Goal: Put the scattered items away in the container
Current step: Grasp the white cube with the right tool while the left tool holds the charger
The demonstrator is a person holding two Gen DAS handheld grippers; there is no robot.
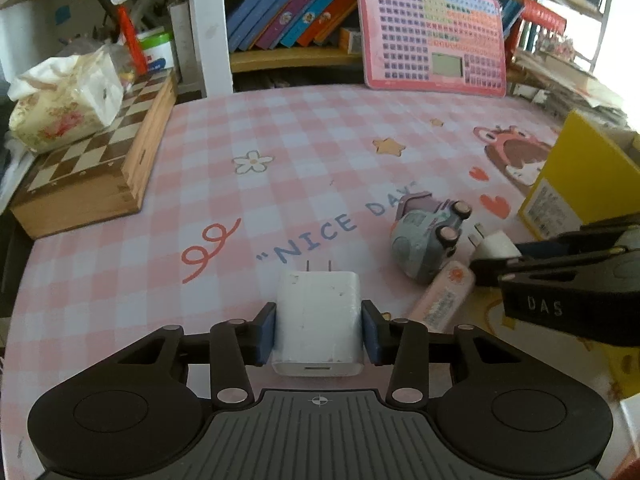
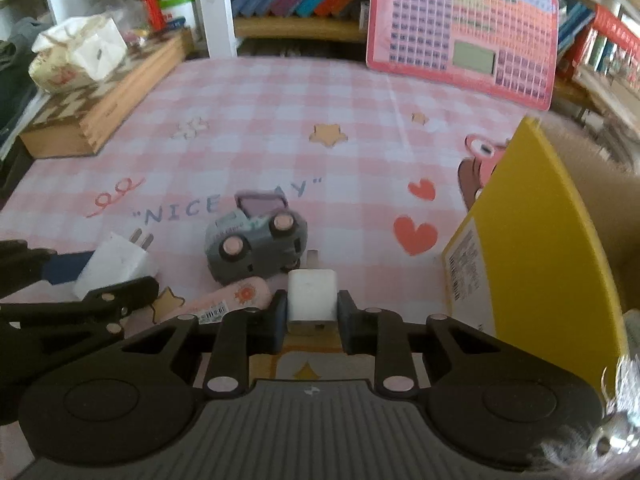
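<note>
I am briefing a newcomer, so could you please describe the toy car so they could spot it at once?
Start at the pink checked tablecloth and find the printed words NICE DAY. Just beyond them, toward the yellow box, lies the small grey-blue toy car, tipped on its side. Unlike the white charger plugs and the pink tube beside it, it has round pink-hubbed wheels.

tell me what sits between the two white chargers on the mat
A pink tube lies between the big charger and the small charger, with the toy car just behind it; the right wrist view shows this.
</note>
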